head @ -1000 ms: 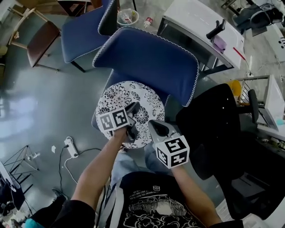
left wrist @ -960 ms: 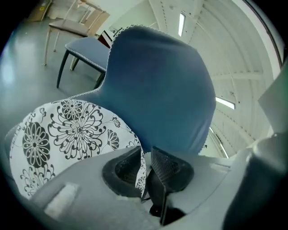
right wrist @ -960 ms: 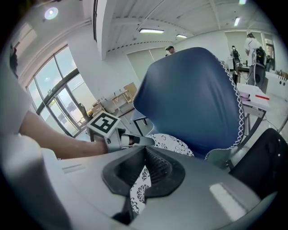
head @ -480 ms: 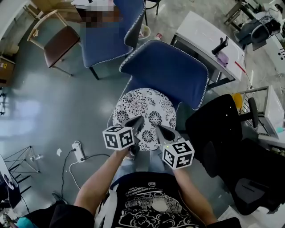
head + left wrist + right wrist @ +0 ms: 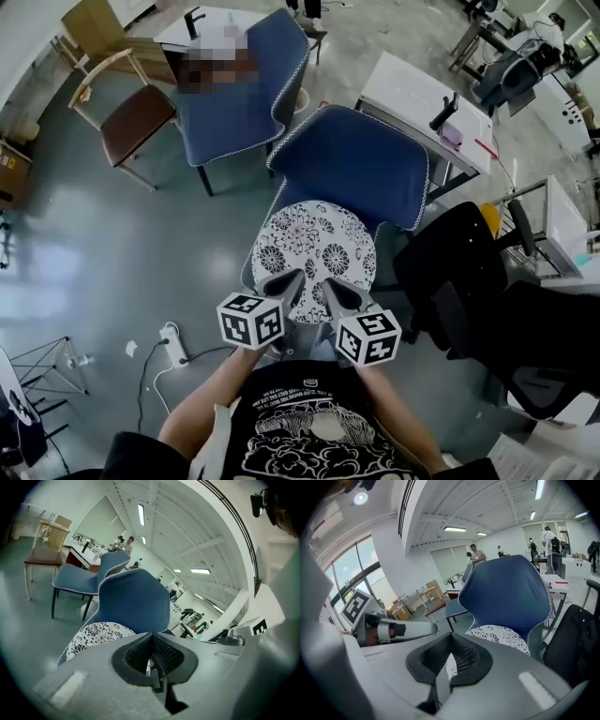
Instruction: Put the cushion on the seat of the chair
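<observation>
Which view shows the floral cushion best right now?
Head view: nearly the whole round cushion lies on the blue chair. Both gripper views catch only part of it, behind their fingers.

The cushion point(image 5: 314, 253) lies on the chair point(image 5: 356, 169), a desk point(image 5: 412, 89) at its right, a second chair point(image 5: 234, 103) behind.

No writing can be read on anything.

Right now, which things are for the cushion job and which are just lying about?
For the job: round black-and-white flowery cushion, blue fabric chair under it, left gripper, right gripper.
Just lying about: second blue chair, wooden chair with brown seat, black office chair, white table, white power strip.
</observation>
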{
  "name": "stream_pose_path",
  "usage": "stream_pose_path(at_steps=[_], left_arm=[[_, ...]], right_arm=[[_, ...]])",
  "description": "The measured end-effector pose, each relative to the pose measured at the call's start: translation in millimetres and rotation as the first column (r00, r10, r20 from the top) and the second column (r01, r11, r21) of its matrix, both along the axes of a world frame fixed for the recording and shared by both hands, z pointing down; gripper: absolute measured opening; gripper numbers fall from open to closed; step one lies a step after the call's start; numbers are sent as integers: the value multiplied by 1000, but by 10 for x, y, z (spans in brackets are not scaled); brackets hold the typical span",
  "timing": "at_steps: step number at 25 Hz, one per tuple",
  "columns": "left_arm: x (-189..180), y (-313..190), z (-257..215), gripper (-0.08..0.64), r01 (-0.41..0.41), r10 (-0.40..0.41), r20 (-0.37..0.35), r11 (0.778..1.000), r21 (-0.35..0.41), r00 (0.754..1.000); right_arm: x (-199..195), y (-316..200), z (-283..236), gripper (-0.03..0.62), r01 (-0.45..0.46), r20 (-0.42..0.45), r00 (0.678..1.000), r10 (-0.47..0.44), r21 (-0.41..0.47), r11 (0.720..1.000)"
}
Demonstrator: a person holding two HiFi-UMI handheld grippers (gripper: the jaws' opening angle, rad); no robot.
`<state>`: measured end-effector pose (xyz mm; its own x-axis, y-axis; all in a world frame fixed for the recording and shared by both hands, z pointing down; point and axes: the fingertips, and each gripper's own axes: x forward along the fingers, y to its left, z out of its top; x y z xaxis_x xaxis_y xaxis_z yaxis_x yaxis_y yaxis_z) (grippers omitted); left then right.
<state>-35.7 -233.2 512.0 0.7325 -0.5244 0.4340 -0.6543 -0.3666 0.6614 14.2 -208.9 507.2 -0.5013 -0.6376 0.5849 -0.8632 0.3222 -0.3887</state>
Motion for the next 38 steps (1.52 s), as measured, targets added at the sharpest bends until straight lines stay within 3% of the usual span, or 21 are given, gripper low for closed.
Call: stream_pose_path(at_steps=[6, 16, 25, 38], left_arm=[[-40, 272, -179, -5, -107, 102, 73, 991, 80, 992], [136, 652, -401, -6, -201, 178, 148, 966, 164, 973], [266, 1003, -315, -6, -233, 210, 155, 961, 149, 965], [333, 1103, -343, -6, -243, 216, 165, 957, 161, 962]], right_arm=[[-91, 231, -134, -5, -66, 7, 998, 66, 41, 997], [-40, 645, -403, -6, -109, -10, 994, 111, 130, 985], [73, 927, -383, -6, -148, 1, 989, 149, 131, 980], [128, 1025, -428, -6, -154, -6, 988, 156, 140, 978]])
